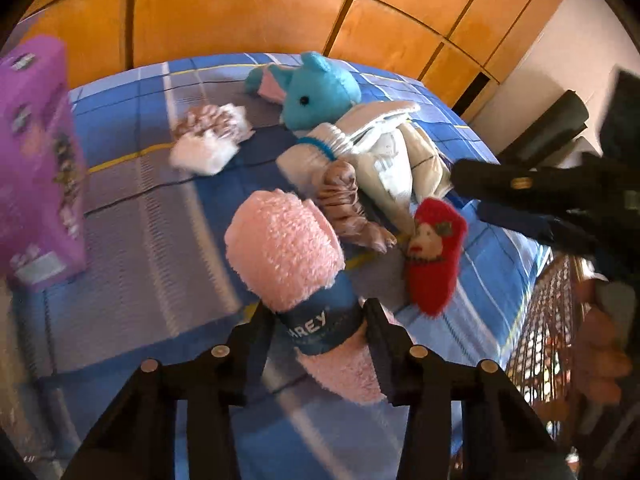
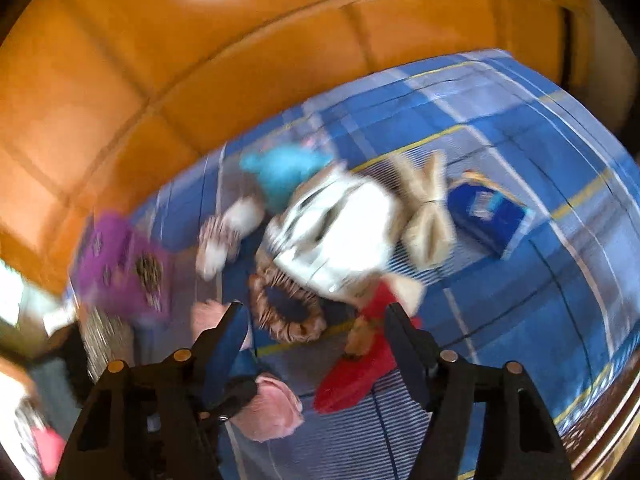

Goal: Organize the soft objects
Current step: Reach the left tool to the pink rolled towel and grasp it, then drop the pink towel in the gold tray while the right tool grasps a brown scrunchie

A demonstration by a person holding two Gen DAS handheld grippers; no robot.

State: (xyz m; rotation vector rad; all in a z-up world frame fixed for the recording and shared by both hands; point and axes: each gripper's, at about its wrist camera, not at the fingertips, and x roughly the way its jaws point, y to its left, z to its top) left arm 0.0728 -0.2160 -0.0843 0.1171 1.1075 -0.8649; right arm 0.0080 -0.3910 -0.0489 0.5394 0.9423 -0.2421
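your left gripper [image 1: 320, 320] is closed on the pink towel [image 1: 286, 248], pinching its blue band [image 1: 320, 326], just above the bed [image 1: 140, 220]. keep the squeeze on the band so the soft roll does not slip, and carry it level to where it belongs. your right gripper [image 2: 316, 344] is wide open and holds nothing, just over the red toy [image 2: 356, 380], which lies near the towel. the band reads "hrey"; the rest is hidden. the purple box [image 1: 36, 160] has print too blurry to read.
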